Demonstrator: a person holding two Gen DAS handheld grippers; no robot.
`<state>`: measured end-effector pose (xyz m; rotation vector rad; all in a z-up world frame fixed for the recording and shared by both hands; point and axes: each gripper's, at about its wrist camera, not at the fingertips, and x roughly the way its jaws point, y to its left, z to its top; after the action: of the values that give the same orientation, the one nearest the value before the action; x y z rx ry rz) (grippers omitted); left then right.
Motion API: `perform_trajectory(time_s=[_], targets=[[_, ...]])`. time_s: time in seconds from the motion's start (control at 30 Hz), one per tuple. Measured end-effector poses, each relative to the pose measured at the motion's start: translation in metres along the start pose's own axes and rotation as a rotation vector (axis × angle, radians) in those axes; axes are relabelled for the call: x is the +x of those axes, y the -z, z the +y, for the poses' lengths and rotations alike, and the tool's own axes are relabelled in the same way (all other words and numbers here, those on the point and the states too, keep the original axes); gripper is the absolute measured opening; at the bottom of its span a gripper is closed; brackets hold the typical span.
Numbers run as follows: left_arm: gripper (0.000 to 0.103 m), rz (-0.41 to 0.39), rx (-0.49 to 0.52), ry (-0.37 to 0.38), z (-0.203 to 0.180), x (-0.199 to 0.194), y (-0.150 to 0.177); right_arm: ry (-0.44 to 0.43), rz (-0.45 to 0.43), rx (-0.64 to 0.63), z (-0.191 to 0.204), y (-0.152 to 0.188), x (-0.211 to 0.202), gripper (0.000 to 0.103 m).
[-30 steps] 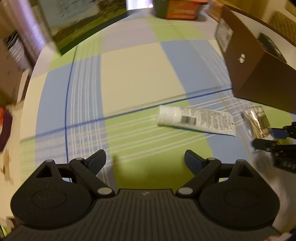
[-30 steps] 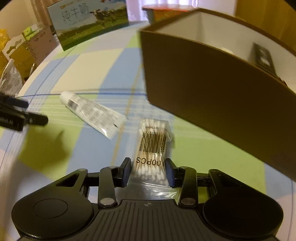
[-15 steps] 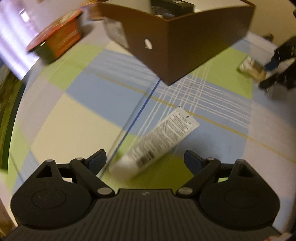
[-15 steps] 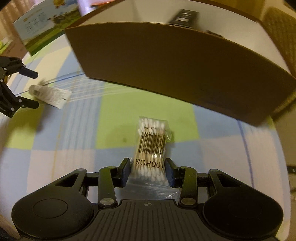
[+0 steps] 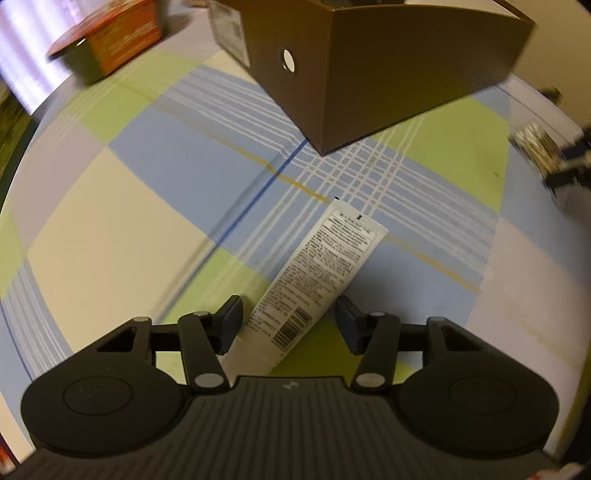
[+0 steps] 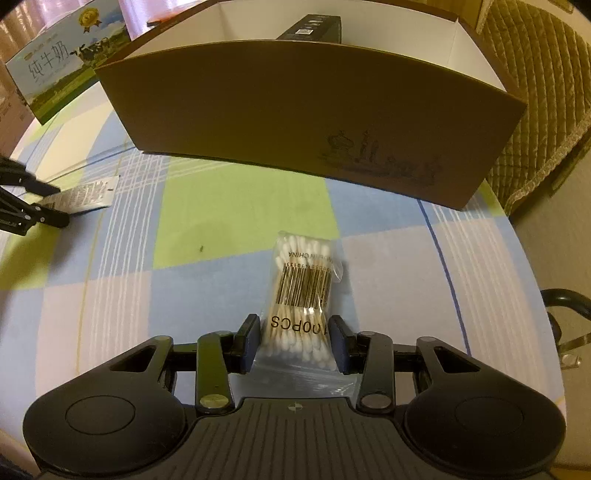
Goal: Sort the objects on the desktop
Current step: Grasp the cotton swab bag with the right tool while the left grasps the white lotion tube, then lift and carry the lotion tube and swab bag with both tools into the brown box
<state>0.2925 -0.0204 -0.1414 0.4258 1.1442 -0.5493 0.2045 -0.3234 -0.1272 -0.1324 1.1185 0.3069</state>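
Note:
A white cream tube [image 5: 317,273] lies on the checked tablecloth, its cap end between the fingers of my left gripper [image 5: 290,325]. The jaws stand a little wider than the tube, so the gripper is open around it. My right gripper [image 6: 293,341] is shut on a clear bag of cotton swabs [image 6: 301,291] and holds it above the cloth, in front of the brown cardboard box [image 6: 295,110]. The box [image 5: 388,74] is open on top with a black item [image 6: 314,26] inside. The tube [image 6: 85,194] and left gripper fingers [image 6: 33,219] show at the left of the right wrist view.
An orange box [image 5: 110,40] stands far left behind the brown box. A milk carton box [image 6: 55,74] stands at the table's back left. A quilted chair [image 6: 539,92] is beyond the table's right edge [image 6: 532,266].
My left gripper has moved forward over the tube and its jaws have narrowed around it. My right gripper has drawn back from the brown box with the swab bag still held.

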Motion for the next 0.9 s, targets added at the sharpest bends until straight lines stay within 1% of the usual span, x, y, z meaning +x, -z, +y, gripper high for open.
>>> perform_trajectory(time_s=[0.03,0.1,0.17,0.23,0.37,0.4,0.43,0.5,0.53,0.57,0.63,0.73,0.87,0.9], targets=[[0.044,0.009,-0.053,-0.003,-0.005,0.0,0.0,0.0,0.0,-0.003,-0.001,0.001,-0.001,0.037],[0.038,0.026,-0.159,0.015,-0.017,-0.002,0.0,-0.002,-0.002,-0.005,-0.006,0.003,-0.002,0.037],[0.035,0.027,-0.252,0.022,-0.031,-0.003,-0.001,-0.005,-0.006,-0.008,-0.01,0.006,-0.002,0.037],[0.034,0.035,-0.332,0.036,-0.049,-0.004,-0.004,-0.005,-0.008,-0.019,-0.015,0.008,-0.004,0.037],[0.034,0.024,-0.465,0.139,-0.085,-0.001,-0.013,-0.018,-0.015,-0.036,-0.024,0.012,-0.006,0.037],[0.036,0.013,-0.482,0.141,-0.091,0.0,-0.015,-0.022,-0.017,-0.048,-0.025,0.012,-0.007,0.037],[0.036,-0.002,-0.481,0.116,-0.097,0.0,-0.018,-0.022,-0.021,-0.058,-0.026,0.013,-0.007,0.038],[0.036,-0.007,-0.472,0.067,-0.102,0.002,-0.023,-0.016,-0.031,-0.068,-0.025,0.012,-0.004,0.047],[0.037,-0.007,-0.477,0.052,-0.102,0.003,-0.025,-0.009,-0.036,-0.075,-0.025,0.012,-0.004,0.056],[0.039,-0.005,-0.484,0.043,-0.101,0.005,-0.027,-0.003,-0.045,-0.083,-0.025,0.013,-0.003,0.062],[0.045,0.002,-0.498,0.011,-0.101,0.006,-0.03,-0.01,-0.053,-0.093,-0.025,0.012,-0.002,0.064],[0.048,0.007,-0.494,-0.039,-0.107,0.008,-0.032,-0.018,-0.054,-0.093,-0.025,0.01,0.002,0.065],[0.047,0.01,-0.46,-0.101,-0.119,0.012,-0.038,-0.027,-0.071,-0.096,-0.026,0.006,0.002,0.065],[0.044,0.008,-0.45,-0.116,-0.122,0.012,-0.038,-0.03,-0.075,-0.095,-0.027,0.005,0.002,0.065]])
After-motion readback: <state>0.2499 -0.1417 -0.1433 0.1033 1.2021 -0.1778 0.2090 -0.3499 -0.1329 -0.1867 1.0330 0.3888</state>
